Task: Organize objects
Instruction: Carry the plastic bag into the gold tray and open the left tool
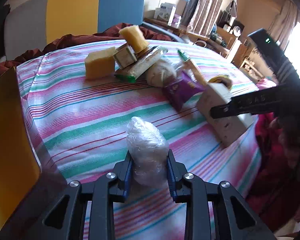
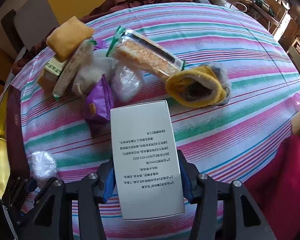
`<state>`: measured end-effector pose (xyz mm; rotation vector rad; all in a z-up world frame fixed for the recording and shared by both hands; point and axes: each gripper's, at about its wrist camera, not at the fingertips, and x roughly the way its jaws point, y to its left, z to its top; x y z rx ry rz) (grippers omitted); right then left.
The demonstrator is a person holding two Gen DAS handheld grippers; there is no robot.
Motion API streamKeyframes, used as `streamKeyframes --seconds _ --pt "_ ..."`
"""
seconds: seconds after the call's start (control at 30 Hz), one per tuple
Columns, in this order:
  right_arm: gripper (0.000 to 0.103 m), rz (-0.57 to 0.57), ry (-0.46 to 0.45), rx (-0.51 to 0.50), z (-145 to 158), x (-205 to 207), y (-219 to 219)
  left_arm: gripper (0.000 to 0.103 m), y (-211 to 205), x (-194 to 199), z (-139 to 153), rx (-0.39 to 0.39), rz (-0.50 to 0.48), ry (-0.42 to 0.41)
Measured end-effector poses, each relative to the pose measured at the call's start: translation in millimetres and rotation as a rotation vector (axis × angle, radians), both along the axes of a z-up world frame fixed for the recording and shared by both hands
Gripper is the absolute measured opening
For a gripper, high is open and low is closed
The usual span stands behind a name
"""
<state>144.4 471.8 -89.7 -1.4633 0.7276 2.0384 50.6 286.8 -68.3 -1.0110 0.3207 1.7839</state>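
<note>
Left wrist: left gripper (image 1: 150,167) clamped on plastic-wrapped bundle (image 1: 147,150) above striped cloth (image 1: 80,108). Right wrist: right gripper (image 2: 147,177) gripping white box (image 2: 146,156), beside purple packet (image 2: 98,108).

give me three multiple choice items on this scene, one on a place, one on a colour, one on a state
1. What lies right beside the white box, on its left?
A. purple snack packet
B. yellow sock
C. glass jar

2. What colour is the rolled sock?
A. blue
B. yellow
C. black

3. The left hand-held gripper is
A. open and empty
B. shut on the plastic-wrapped bundle
C. shut on the white box

Answers:
1 A, the purple snack packet touches the box's left edge.
2 B, its outer cuff is yellow.
3 B, both pads press the plastic-wrapped bundle.
</note>
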Motion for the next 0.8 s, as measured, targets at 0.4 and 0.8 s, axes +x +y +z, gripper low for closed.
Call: streamKeyframes --seconds 0.4,0.8 --pt "0.051 0.215 -0.004 0.02 -19.2 -5.8 -53.1 0.03 -102.5 -31.2 54.1 0.07 0.241 0.063" --pt "0.051 0.297 0.004 0.068 -16.6 1.2 -55.0 0.031 -230.0 -93.2 33.0 -0.16 0.666 0.149"
